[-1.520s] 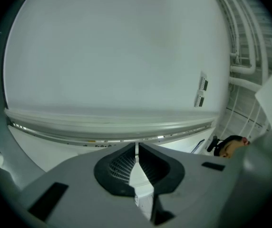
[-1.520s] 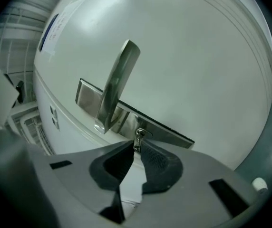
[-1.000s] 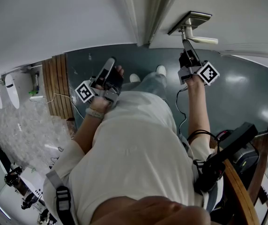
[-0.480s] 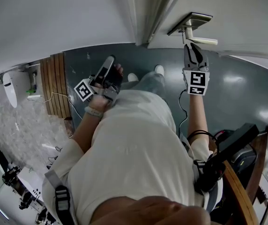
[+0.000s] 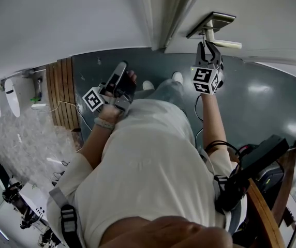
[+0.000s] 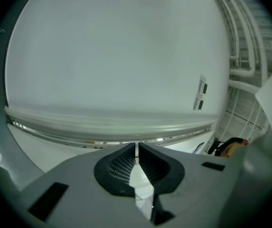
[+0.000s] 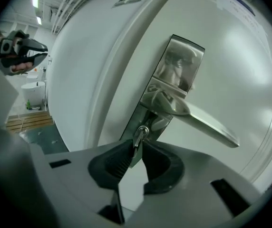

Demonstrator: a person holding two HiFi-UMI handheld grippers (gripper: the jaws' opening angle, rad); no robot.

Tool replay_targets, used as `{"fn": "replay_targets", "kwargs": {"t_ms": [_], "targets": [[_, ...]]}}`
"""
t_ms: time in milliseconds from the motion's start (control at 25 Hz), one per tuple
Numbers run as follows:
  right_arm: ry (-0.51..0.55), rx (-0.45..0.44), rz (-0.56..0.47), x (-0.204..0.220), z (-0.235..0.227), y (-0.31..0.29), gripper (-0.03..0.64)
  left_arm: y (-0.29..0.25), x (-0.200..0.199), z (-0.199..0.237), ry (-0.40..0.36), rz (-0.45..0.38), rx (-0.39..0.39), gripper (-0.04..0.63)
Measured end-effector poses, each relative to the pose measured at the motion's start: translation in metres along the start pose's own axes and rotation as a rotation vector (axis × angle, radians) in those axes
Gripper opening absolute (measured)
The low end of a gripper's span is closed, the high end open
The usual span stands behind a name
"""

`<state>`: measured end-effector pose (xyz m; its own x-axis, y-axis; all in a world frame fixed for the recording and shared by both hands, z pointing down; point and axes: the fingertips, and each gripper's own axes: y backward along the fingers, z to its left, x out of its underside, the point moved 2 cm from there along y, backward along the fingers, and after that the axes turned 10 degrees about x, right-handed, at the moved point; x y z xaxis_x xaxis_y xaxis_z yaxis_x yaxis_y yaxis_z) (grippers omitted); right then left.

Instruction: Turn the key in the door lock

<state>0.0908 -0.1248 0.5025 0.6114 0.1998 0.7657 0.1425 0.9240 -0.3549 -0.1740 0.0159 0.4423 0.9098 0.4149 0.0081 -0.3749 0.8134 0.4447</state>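
So the small silver metal key [image 7: 140,135] sits in the lock [image 7: 159,124] under the steel lever handle [image 7: 207,123]. The right gripper [image 7: 137,149] just eased open, jaws loosely around its head. Looks thin, stiff, slippery: pinch the flat faces.

no readable words, brands or numbers found. square black-and-white code patterns only, on left marker cube [image 5: 93,100] and right marker cube [image 5: 205,80]. two small wall labels [image 6: 201,95]: print too small to read.
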Motion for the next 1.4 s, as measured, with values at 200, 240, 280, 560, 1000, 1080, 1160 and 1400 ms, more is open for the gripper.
{"fn": "replay_targets", "kwargs": {"t_ms": [200, 240, 280, 560, 1000, 1080, 1160, 1400], "targets": [[-0.076, 0.020, -0.004, 0.001, -0.001, -0.002, 0.055, 0.001, -0.001, -0.001, 0.003, -0.012, -0.002, 0.011], [-0.100, 0.017, -0.005, 0.001, -0.002, -0.002, 0.052, 0.002, -0.001, 0.000, 0.004, -0.014, -0.003, 0.011], [-0.134, 0.011, -0.009, 0.001, -0.002, -0.002, 0.051, 0.003, -0.002, 0.000, 0.005, -0.014, -0.005, 0.011], [-0.642, -0.116, -0.002, 0.007, -0.006, -0.005, 0.044, 0.002, -0.001, 0.000, 0.008, -0.012, -0.006, 0.011], [-1.447, -0.368, 0.004, 0.004, -0.009, -0.002, 0.046, 0.003, -0.005, -0.003, 0.008, -0.023, -0.015, 0.011], [-1.583, -0.397, 0.022, 0.006, -0.008, -0.001, 0.046, 0.004, -0.005, -0.003, 0.009, -0.024, -0.017, 0.011], [-1.693, -0.420, 0.039, 0.009, -0.007, 0.000, 0.046, 0.004, -0.006, -0.003, 0.008, -0.023, -0.017, 0.011], [-1.934, -0.517, 0.050, 0.011, -0.005, -0.001, 0.058, 0.004, -0.008, -0.004, 0.012, -0.032, -0.019, 0.011]]}}
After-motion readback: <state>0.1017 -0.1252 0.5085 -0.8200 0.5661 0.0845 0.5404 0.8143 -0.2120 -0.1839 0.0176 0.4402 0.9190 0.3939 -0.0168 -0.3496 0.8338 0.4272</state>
